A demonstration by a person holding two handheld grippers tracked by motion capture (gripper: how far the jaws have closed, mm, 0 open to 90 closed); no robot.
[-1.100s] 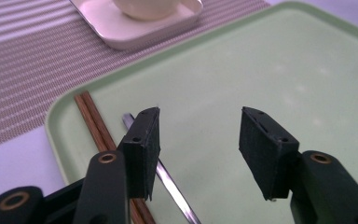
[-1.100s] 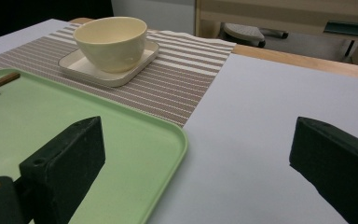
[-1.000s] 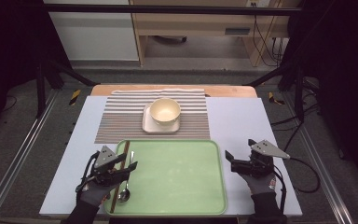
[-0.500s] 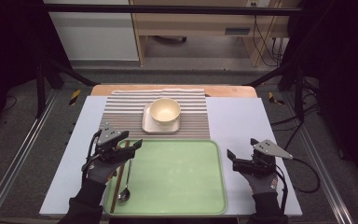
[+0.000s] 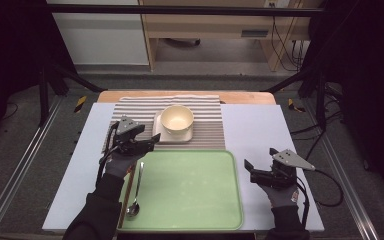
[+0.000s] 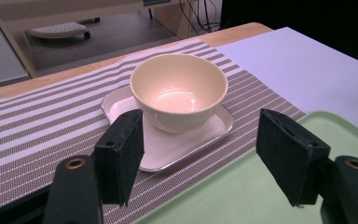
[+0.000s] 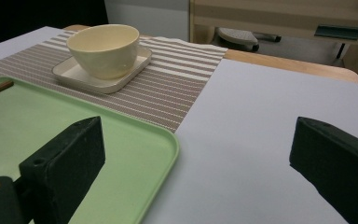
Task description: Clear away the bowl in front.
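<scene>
Cream, glossy bowl (image 6: 179,95) sits upright on its plate (image 6: 200,135) before the empty left gripper (image 6: 200,158), jaws just opened wide.

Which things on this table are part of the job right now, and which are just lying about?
In the job:
cream ceramic bowl
square white plate
left gripper, open, facing the bowl
metal spoon
pale green plastic tray

Lying about:
striped placemat
right gripper, open

A cream bowl (image 6: 179,92) sits upright on a small white plate (image 6: 196,137), just ahead of the open left claw (image 6: 209,158).
</scene>
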